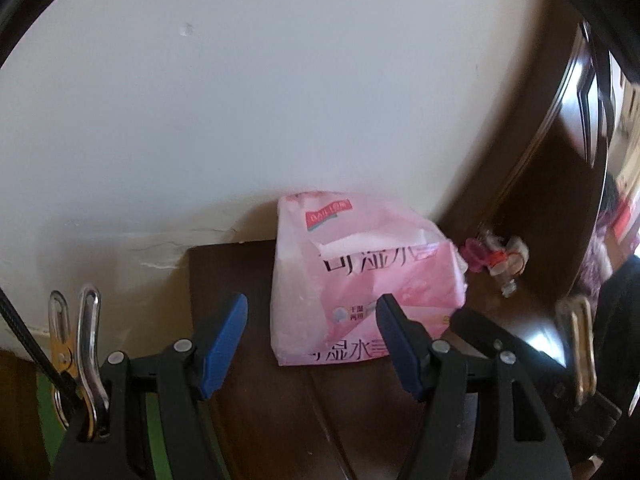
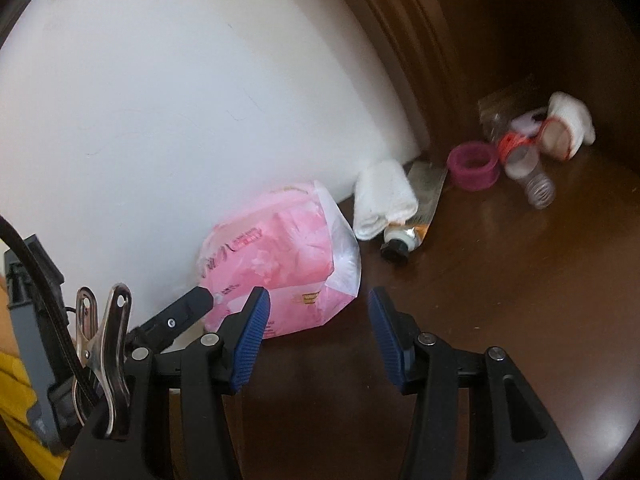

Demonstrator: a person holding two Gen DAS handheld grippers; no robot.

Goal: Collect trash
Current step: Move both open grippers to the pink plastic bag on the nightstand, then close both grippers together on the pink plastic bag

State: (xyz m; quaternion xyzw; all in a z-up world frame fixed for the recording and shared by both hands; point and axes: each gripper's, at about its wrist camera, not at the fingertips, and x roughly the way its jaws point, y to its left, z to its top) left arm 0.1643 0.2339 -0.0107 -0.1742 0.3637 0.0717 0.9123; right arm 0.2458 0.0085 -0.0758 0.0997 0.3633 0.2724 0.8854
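A pink tissue pack (image 1: 352, 280) stands on a dark wooden surface (image 1: 248, 420) against a white wall. My left gripper (image 1: 312, 340) is open, its blue pads on either side of the pack's near end, not touching it. The pack also shows in the right wrist view (image 2: 280, 264). My right gripper (image 2: 316, 336) is open and empty, just right of the pack. A finger of the left gripper (image 2: 188, 308) reaches the pack from the left there.
Behind the pack lie a folded white cloth (image 2: 384, 200), a tube with a black cap (image 2: 416, 212), a magenta ring (image 2: 474, 164), a small clear bottle (image 2: 532, 176) and white and orange scraps (image 2: 560, 128). A dark wooden frame (image 2: 400, 40) rises at the wall's edge.
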